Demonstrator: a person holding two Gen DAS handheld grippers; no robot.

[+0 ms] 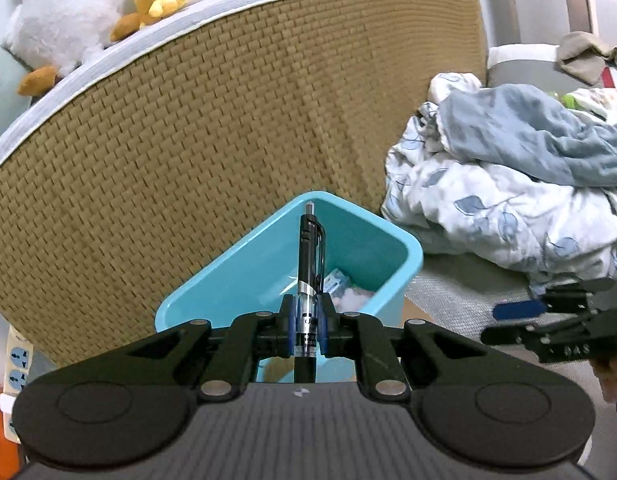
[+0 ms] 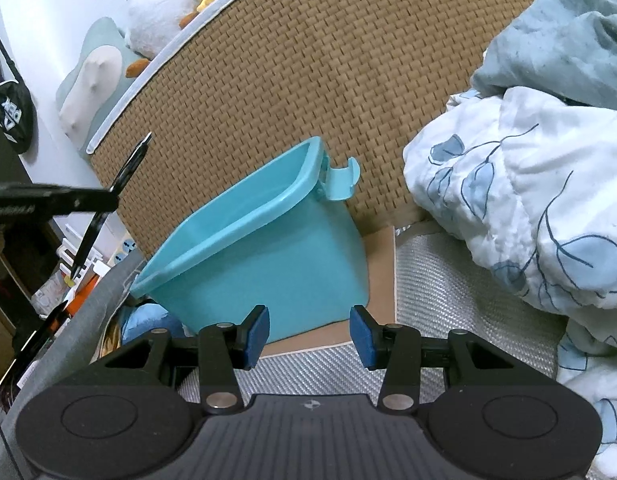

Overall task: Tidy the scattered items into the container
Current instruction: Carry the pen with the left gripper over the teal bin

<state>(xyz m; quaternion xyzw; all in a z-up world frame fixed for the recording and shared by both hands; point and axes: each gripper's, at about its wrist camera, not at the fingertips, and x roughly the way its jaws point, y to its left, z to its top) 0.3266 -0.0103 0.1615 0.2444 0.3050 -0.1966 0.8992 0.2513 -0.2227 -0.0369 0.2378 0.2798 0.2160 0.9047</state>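
Left gripper (image 1: 307, 322) is clamped tight on the black pen (image 1: 308, 268), holding it above the turquoise container (image 1: 404, 268). Best play from here: centre it over the opening, tip it down, then release low so it can't bounce out. The pen is slim, with a clip and a clear lower barrel. Right gripper (image 2: 308, 334) hangs part-open, empty, near the container's side.

pens – 1 (image 1: 308, 264) | teal bins – 1 (image 1: 388, 248) | grippers – 2 (image 1: 307, 320) (image 2: 308, 336)
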